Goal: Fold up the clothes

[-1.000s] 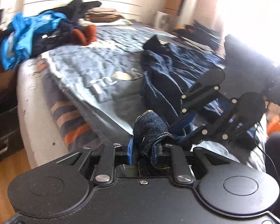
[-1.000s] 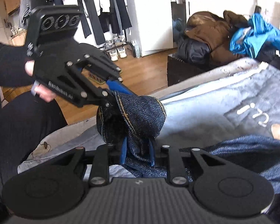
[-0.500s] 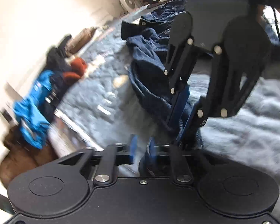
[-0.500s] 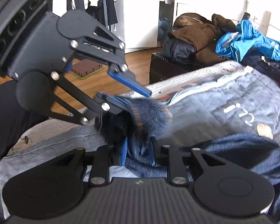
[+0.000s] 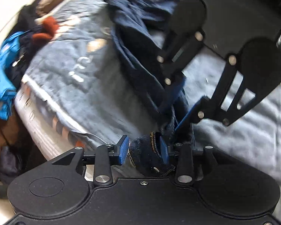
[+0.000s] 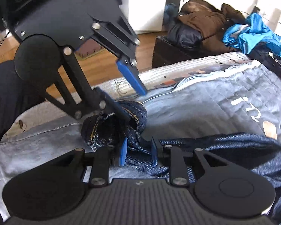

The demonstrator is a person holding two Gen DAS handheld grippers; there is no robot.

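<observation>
Dark blue jeans (image 5: 136,60) lie crumpled on the grey bed cover (image 5: 88,86); their bunched hem (image 6: 114,129) rests near the bed's edge. My left gripper (image 5: 143,151) is open, its blue pads (image 5: 123,150) apart, with the hem loose between them. It shows from the side in the right wrist view (image 6: 134,101), one finger spread above the denim. My right gripper (image 6: 138,153) has its jaws opened partway, with denim still between them. It shows in the left wrist view (image 5: 176,112) close to my left one.
A heap of clothes with a bright blue jacket (image 6: 252,33) and a brown coat (image 6: 202,16) lies at the bed's far end. A dark chest (image 6: 178,52) stands beside the bed on the wooden floor (image 6: 103,61). Hanging clothes and a white wardrobe stand behind.
Both grippers held the jeans hem shut a second ago. The left gripper has opened wide and let go; the right gripper's jaws have opened partway. Both have dropped towards the bed.
</observation>
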